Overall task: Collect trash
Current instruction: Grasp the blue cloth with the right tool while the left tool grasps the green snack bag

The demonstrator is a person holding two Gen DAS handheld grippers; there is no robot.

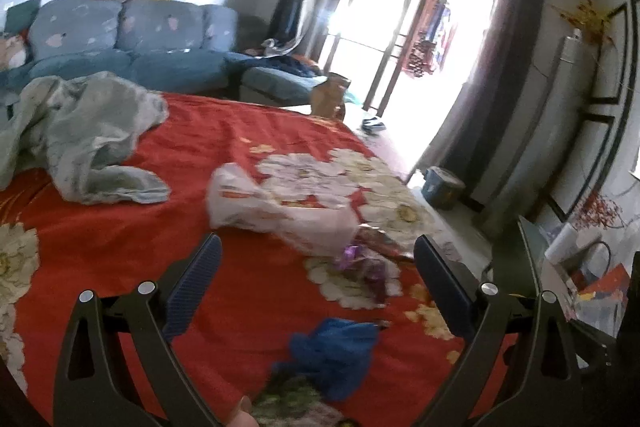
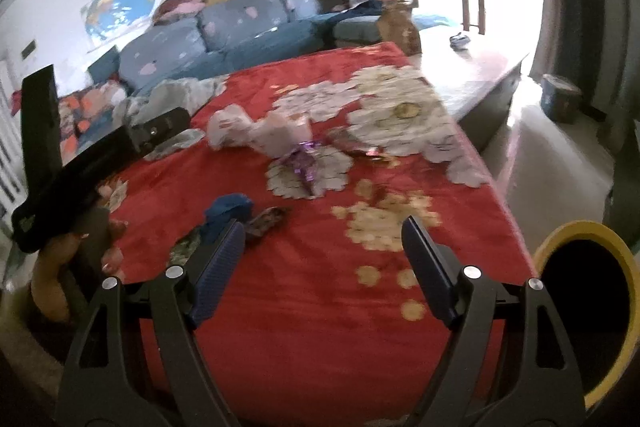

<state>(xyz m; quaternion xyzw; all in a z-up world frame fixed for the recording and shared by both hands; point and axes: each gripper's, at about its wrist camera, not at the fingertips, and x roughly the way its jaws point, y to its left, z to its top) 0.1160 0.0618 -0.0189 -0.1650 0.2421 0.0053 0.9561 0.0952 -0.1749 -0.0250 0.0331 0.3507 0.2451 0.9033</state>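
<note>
Trash lies on a red flowered cloth (image 1: pixel 120 247) over a table. A white plastic bag (image 1: pixel 276 203) lies in the middle, with a purple wrapper (image 1: pixel 360 263) just in front of it and a crumpled blue piece (image 1: pixel 336 351) nearer me. My left gripper (image 1: pixel 316 287) is open and empty, hovering above the blue piece. In the right wrist view the white bag (image 2: pixel 256 131), purple wrapper (image 2: pixel 304 167) and blue piece (image 2: pixel 228 211) lie ahead. My right gripper (image 2: pixel 322 259) is open and empty over the cloth (image 2: pixel 320 327). The left gripper body (image 2: pixel 80 163) shows at the left.
A yellow-rimmed dark bin (image 2: pixel 588 307) stands at the table's right front corner. A grey-green cloth (image 1: pixel 80 139) lies at the back left. A brown paper bag (image 1: pixel 330 95) stands at the far edge. A blue sofa (image 1: pixel 132 39) is behind, and a blue tin (image 1: pixel 440 187) is on the floor.
</note>
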